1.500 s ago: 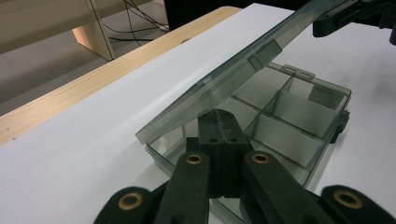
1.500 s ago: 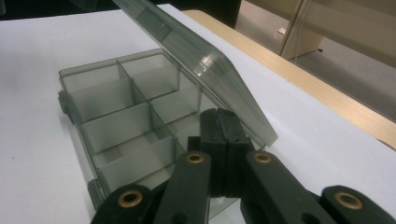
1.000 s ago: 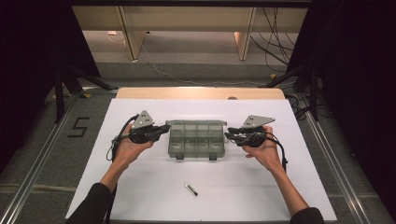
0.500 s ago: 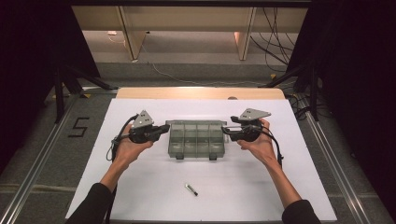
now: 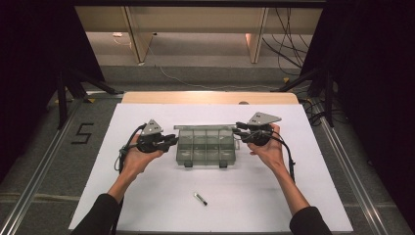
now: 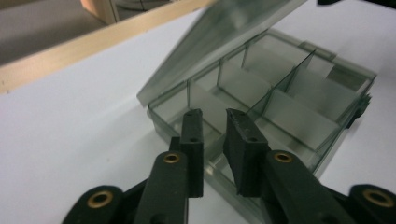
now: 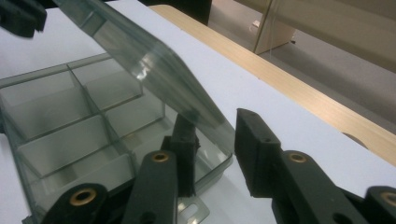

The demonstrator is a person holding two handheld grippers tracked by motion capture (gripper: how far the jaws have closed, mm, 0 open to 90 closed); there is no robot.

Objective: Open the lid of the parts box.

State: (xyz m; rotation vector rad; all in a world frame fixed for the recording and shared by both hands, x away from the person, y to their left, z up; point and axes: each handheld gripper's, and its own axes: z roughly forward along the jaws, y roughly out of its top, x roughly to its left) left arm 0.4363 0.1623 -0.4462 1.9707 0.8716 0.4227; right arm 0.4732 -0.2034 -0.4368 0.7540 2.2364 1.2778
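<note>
The clear compartment box [image 5: 205,147] sits mid-table on the white sheet, its lid [image 7: 154,65] raised part way and tilted over the empty compartments. My right claw [image 7: 212,149] stands apart around the lid's free corner, one jaw under the lid and one outside it; whether they press the plastic I cannot tell. My left claw [image 6: 212,135] rests at the box's opposite end, jaws a little apart astride the end wall [image 6: 168,122], not clearly clamped on it. Nearer me on the table [image 5: 318,196] lies a small dark pin-like piece [image 5: 200,199], well apart from the box.

The risk, as I judge it, is the lid slipping off my right claw and snapping down, since smooth plastic offers little grip. Lifting too hard could also drag the light box sideways if my left claw fails to steady it.
</note>
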